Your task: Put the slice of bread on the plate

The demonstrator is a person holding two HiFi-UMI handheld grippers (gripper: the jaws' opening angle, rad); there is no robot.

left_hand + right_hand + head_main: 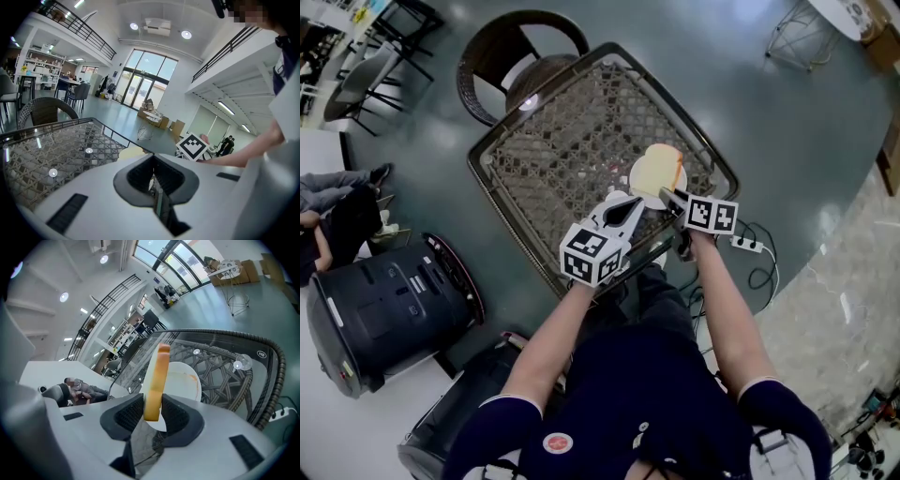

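The slice of bread (656, 169) stands on edge between the pads of my right gripper (668, 195), which is shut on it. In the right gripper view the slice of bread (157, 376) rises from the right gripper (152, 411), its tan crust towards the camera. Just beyond and below it a white plate (183, 380) with an orange smear lies on the table. From the head view the plate (645, 199) sits near the table's front right edge. My left gripper (630, 208) hovers beside it, shut and holding nothing; the left gripper (152, 176) shows its jaws together.
The table (487, 159) has a glass top over wicker weave and a dark rim. A wicker chair (520, 56) stands behind it. On the floor lie a black case (384, 309) at left and a power strip (748, 244) at right. A person (328, 202) sits far left.
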